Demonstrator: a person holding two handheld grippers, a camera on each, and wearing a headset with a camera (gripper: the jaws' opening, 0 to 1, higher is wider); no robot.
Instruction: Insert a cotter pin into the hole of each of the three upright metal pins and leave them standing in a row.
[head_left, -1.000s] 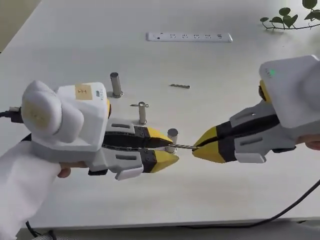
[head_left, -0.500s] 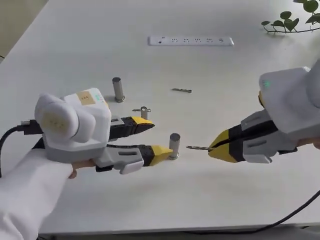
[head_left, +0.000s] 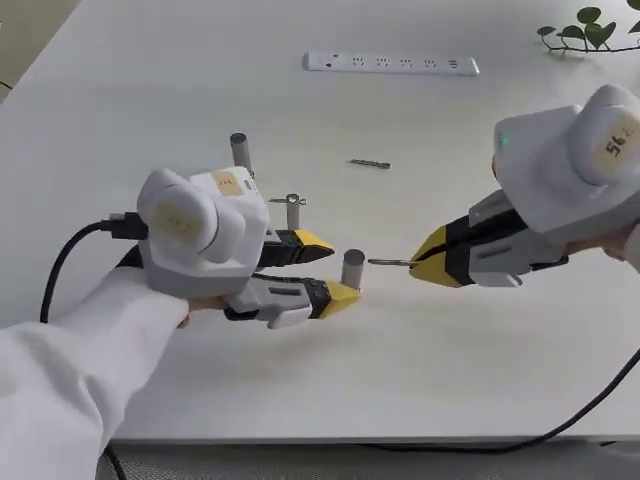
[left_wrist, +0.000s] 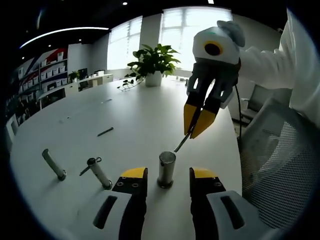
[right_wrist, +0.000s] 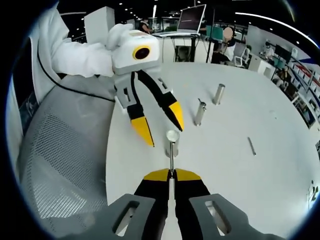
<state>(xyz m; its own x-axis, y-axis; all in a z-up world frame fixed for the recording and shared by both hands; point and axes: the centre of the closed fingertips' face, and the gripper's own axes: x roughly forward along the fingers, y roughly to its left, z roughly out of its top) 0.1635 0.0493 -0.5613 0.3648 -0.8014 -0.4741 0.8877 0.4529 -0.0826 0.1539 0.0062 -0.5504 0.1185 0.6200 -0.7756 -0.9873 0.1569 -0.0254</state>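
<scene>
The left tool (head_left: 342, 268) has its jaws well apart, one on each side of the nearest metal pin (head_left: 352, 270), which stands upright on the white surface (head_left: 480, 350). In the left gripper view a thin gap shows between the pin and each jaw, so the tool grips nothing. The lower jaw's yellow tip sits just beside the foot of the pin

The right tool (head_left: 420, 262) has its jaws pressed together on a cotter pin (head_left: 388, 262), clamped at one end so the rest sticks straight out from the tips. The cotter pin lies level and points at the nearest metal pin, with its free end at the pin's side near the top. Whether that end has entered the hole cannot be told

Behind the left tool stands the middle pin (head_left: 293, 212), upright, with a second cotter pin (head_left: 278, 200) through it near the top. The far pin (head_left: 240, 152) stands upright beyond it, and the three make a slanting row. A loose cotter pin (head_left: 370, 164) lies flat on the surface, well apart from both tools. A power strip (head_left: 390, 64) lies near the far edge
</scene>
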